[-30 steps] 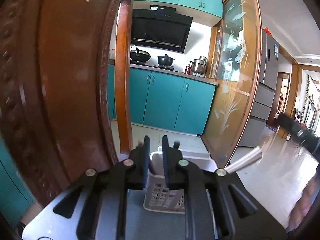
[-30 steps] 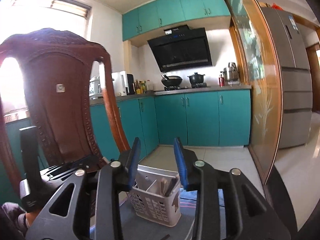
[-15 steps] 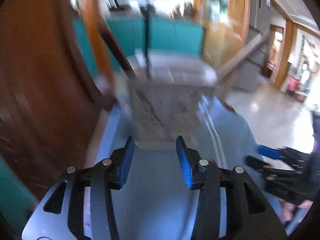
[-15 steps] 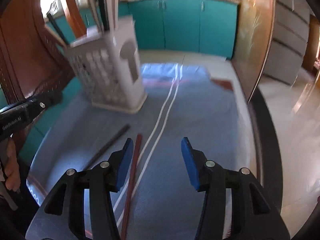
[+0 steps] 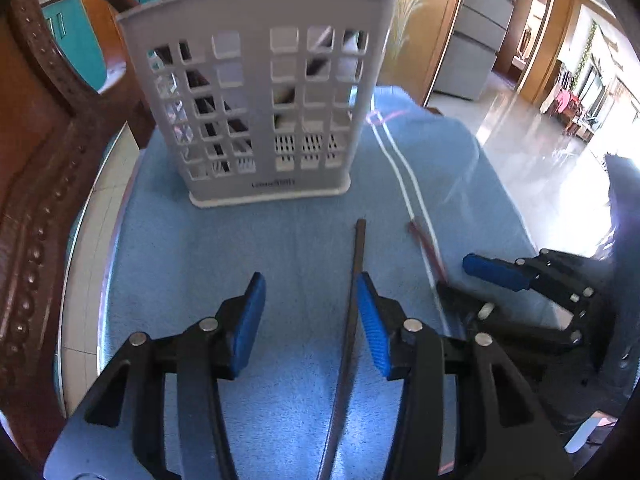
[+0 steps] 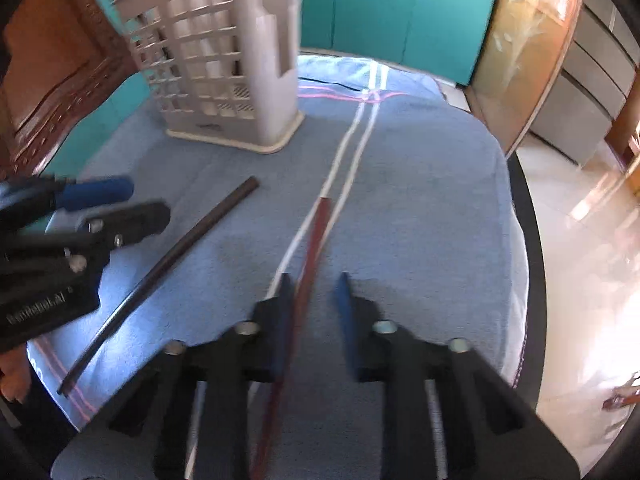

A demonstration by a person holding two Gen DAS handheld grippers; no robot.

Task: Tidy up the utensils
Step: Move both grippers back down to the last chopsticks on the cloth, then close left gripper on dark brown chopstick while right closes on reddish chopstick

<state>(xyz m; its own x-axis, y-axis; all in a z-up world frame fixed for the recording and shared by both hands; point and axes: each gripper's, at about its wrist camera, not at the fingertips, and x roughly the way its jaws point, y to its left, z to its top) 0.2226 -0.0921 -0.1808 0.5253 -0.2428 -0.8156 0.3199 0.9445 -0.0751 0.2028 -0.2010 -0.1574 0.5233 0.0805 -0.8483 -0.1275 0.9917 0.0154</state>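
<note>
A grey slotted utensil basket [image 5: 256, 92] [image 6: 224, 80] stands upright at the far side of a blue towel [image 5: 240, 240], with a few utensils inside. A dark chopstick [image 5: 358, 264] [image 6: 192, 240] lies flat on the towel between the opening jaws of my left gripper [image 5: 310, 312] [image 6: 140, 204], close to its right finger; the pads do not press it. My right gripper [image 6: 312, 304] [image 5: 454, 278] points down at a red-brown chopstick [image 6: 318, 232] [image 5: 426, 244]. Its blurred jaws have drawn in on that chopstick's near end.
A carved wooden chair back [image 5: 36, 160] [image 6: 52, 80] rises close on the left behind the basket. The towel covers a round table whose dark rim [image 6: 532, 260] curves along the right, with shiny floor beyond. Teal cabinets [image 6: 380, 12] stand at the back.
Both grippers dropped and tipped from facing the kitchen down onto the towel. The left jaws widened over the dark chopstick. The right jaws narrowed around the red-brown chopstick.
</note>
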